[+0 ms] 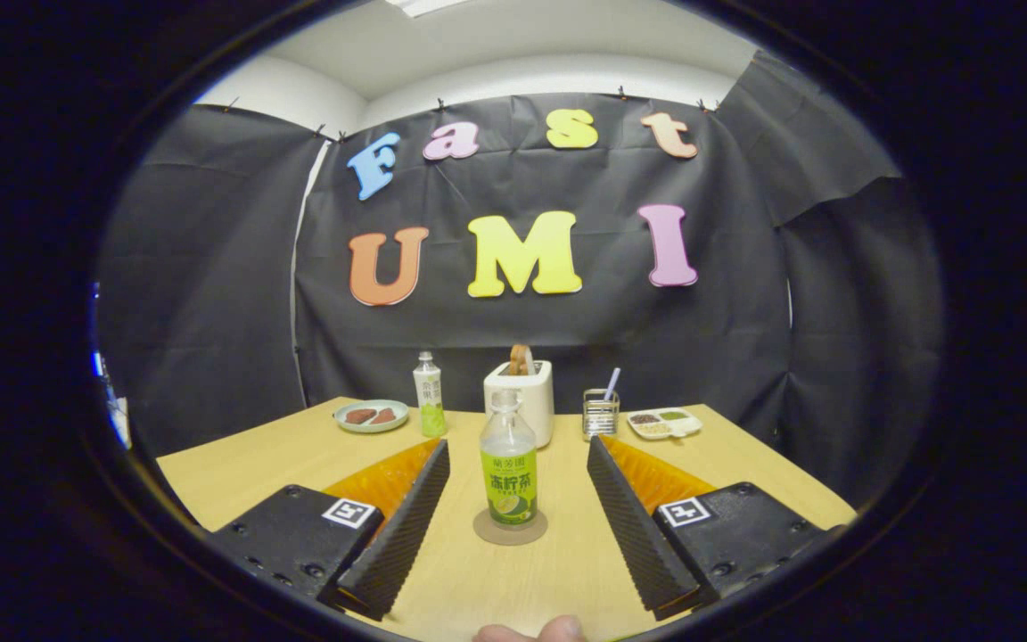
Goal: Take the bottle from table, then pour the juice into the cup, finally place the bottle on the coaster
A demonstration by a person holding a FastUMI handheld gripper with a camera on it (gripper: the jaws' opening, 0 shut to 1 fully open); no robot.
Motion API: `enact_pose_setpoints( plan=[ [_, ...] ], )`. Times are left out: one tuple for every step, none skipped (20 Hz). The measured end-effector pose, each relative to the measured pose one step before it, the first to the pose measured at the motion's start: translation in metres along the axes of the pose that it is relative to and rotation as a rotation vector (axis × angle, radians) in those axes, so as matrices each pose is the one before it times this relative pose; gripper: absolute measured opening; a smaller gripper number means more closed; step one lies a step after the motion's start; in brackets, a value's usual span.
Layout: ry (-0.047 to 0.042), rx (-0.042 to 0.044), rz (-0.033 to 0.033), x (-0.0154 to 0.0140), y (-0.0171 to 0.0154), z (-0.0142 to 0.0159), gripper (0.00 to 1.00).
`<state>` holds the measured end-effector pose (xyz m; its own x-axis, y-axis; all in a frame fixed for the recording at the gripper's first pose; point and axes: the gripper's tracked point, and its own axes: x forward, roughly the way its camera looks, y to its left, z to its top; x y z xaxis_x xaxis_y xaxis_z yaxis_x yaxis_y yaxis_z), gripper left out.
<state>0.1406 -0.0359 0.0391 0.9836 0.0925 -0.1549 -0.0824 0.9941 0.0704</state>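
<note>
Fingers (518, 450) wide, nothing held. Bottle (508, 473) upright on coaster (510, 529) btwn them. Toaster (524, 399) just behind at 12; 2nd bottle (429, 394), plate (372, 415) at 11; tray (665, 423) at 1.

Bottle (508, 471) stands upright on the coaster (510, 529), between the gripper's (518, 453) open jaws, untouched

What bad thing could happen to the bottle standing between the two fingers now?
The gripper is open, with the bottle standing upright on the coaster between its fingers, untouched. If the gripper pulls away crookedly, a finger could clip the tall, narrow bottle and tip it over. The bottle looks uncapped, so whatever drink is left might spill onto the table.
</note>
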Motion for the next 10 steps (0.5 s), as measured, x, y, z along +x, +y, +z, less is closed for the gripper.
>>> enact_pose_setpoints(
  plan=[
    [-0.00636,0.00794,-0.01039,-0.00902,-0.00082,0.00156,1.00],
    [0.00051,0.00806,-0.01467,-0.00819,-0.00244,0.00075,1.00],
    [-0.00468,0.01085,-0.00593,-0.00735,-0.00050,0.00119,1.00],
    [0.00281,0.00137,0.00281,-0.00729,0.00156,0.00055,1.00],
    [0.00360,0.00087,0.01023,-0.00707,0.00237,-0.00016,1.00],
    [0.00223,0.00602,0.00820,-0.00561,0.00144,0.00132,1.00],
    [-0.00298,0.01024,0.00830,-0.00624,0.00070,0.00035,1.00],
    [-0.00499,0.00438,0.00230,-0.00529,0.00039,0.00114,1.00],
    [-0.01284,-0.00498,-0.01334,-0.00429,-0.00437,0.00109,1.00],
    [-0.01992,-0.00333,-0.01458,-0.00454,-0.00457,0.00313,1.00]
  ],
)
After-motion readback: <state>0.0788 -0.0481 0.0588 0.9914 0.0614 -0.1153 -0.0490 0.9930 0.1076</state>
